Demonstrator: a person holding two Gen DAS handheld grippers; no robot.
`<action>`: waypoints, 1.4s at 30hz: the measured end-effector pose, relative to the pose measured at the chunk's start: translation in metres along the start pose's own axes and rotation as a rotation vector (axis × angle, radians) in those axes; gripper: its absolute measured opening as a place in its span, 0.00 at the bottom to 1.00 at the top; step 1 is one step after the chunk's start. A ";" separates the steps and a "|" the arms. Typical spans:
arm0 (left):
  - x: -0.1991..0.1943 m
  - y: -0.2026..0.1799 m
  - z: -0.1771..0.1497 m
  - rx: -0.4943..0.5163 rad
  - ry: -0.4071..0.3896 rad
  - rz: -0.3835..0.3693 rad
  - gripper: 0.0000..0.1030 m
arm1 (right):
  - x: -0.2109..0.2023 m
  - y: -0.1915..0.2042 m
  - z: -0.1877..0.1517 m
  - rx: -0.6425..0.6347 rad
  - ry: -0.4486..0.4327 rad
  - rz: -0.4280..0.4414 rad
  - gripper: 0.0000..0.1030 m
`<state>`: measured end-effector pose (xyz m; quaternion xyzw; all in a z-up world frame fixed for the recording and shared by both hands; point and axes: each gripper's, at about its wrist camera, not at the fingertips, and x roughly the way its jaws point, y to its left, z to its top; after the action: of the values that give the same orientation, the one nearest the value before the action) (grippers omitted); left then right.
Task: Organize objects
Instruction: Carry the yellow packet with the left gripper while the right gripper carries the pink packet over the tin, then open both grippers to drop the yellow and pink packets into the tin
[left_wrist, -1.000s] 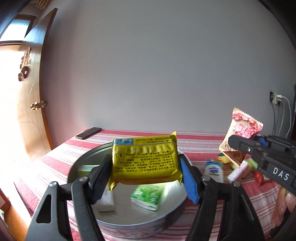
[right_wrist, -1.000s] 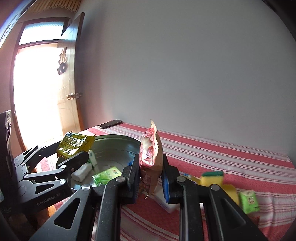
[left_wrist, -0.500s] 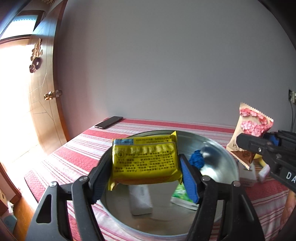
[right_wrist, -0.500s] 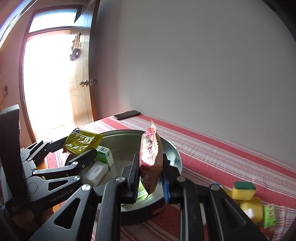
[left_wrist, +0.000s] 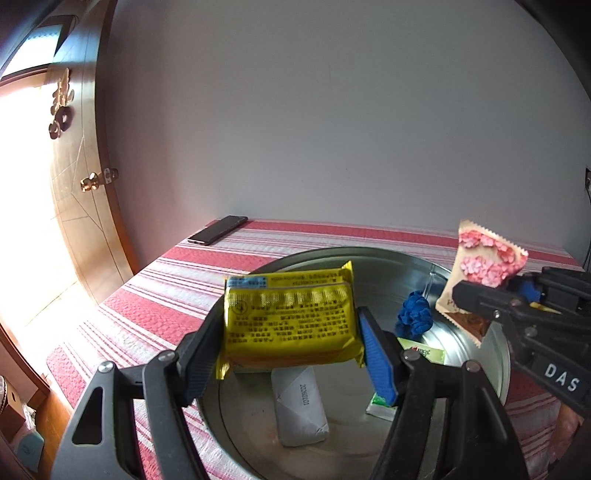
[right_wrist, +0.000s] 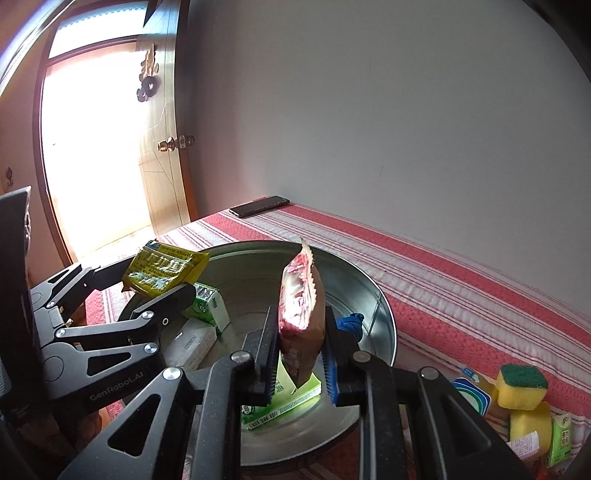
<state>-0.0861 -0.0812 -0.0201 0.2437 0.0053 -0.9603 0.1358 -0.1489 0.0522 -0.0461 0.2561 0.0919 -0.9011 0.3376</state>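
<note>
My left gripper is shut on a yellow snack packet and holds it above the near-left part of a round metal basin. My right gripper is shut on a pink-and-brown snack bag and holds it upright over the basin. The right gripper with its bag shows at the right of the left wrist view. The left gripper with the yellow packet shows at the left of the right wrist view. In the basin lie a white packet, green tissue packs and a blue object.
A red striped cloth covers the table. A black phone lies at its far left corner. Yellow-green sponges and small packets lie right of the basin. A wooden door stands to the left.
Both grippers have moved left with their packets, from beside the basin to over it. The loose sponges and packets have slid to the right of the views.
</note>
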 end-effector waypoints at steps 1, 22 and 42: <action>0.002 0.000 0.002 0.004 0.006 0.000 0.69 | 0.004 0.000 0.001 0.006 0.008 0.003 0.22; 0.041 -0.012 0.031 0.108 0.107 0.029 0.69 | 0.049 -0.007 0.000 0.073 0.108 0.033 0.22; 0.047 -0.013 0.033 0.124 0.130 0.032 0.70 | 0.057 -0.006 0.000 0.065 0.124 0.025 0.22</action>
<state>-0.1447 -0.0834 -0.0135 0.3133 -0.0496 -0.9387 0.1352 -0.1889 0.0246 -0.0759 0.3234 0.0802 -0.8817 0.3340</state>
